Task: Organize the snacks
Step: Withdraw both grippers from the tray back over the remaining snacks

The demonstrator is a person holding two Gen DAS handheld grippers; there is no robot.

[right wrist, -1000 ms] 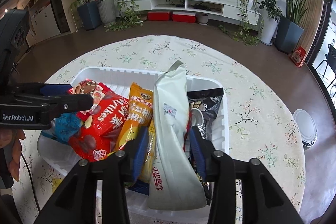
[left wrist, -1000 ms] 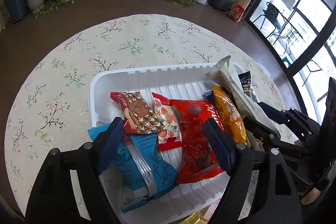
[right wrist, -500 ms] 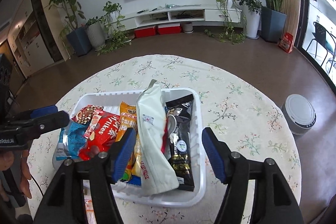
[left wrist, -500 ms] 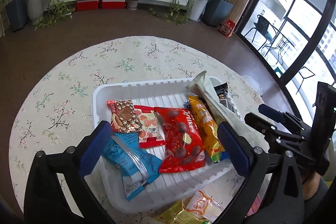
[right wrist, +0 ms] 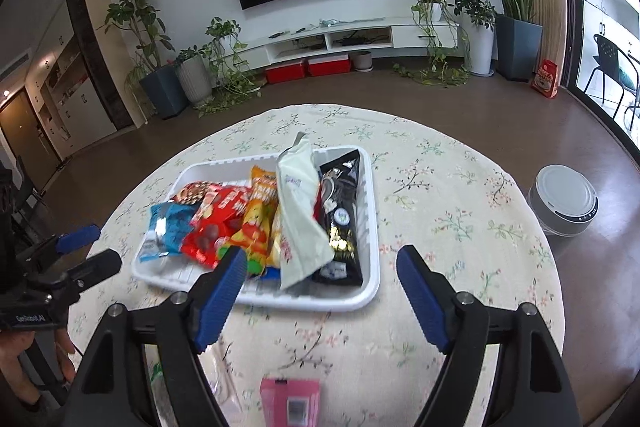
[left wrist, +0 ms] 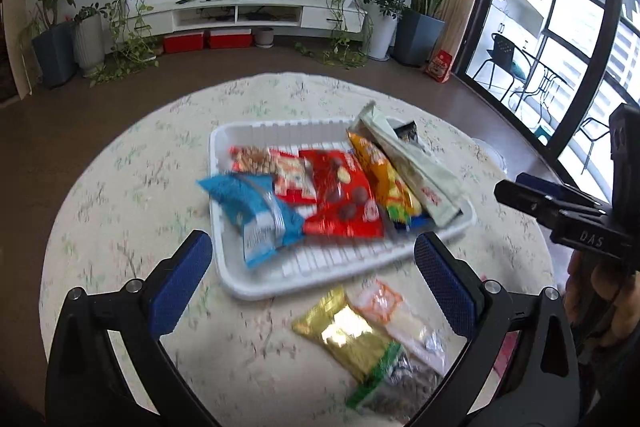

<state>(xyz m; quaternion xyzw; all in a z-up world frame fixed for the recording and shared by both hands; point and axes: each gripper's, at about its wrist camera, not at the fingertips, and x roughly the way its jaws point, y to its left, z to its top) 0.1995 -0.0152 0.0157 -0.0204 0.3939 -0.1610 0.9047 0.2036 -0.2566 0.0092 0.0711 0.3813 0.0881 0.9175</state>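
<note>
- Two hand-held grippers hover above a round table (right wrist: 460, 187) covered in a floral cloth. Ahead of both sits a white tray (right wrist: 370, 291) filled with snack packets lying side by side.
- The left gripper (left wrist: 312, 267) stands wide open and empty. The tray's near rim lies just beyond its fingertips.
- The right gripper (right wrist: 320, 275) is opening its jaws, with nothing between them. The tray's near edge sits directly ahead of it.
- In the tray, left to right: a blue packet (left wrist: 256, 207), a red packet (left wrist: 344, 199), an orange packet (left wrist: 384, 175), a tall pale pouch (right wrist: 300, 211) and a black packet (right wrist: 340, 215).
- Judged step: between placements, with loose snacks not yet gathered.
- A gold packet (left wrist: 344, 331) and an orange-and-white packet (left wrist: 396, 311) lie on the cloth between the left gripper's fingers, nearer than the tray.
- A pink packet (right wrist: 290, 401) lies below the right gripper, close to the table's near edge.
- The next move likely calls for lowering a gripper onto one loose packet and closing on it.
- The cloth to the right gripper's right is bare, giving room. The pale pouch stands tilted and could topple if brushed.
</note>
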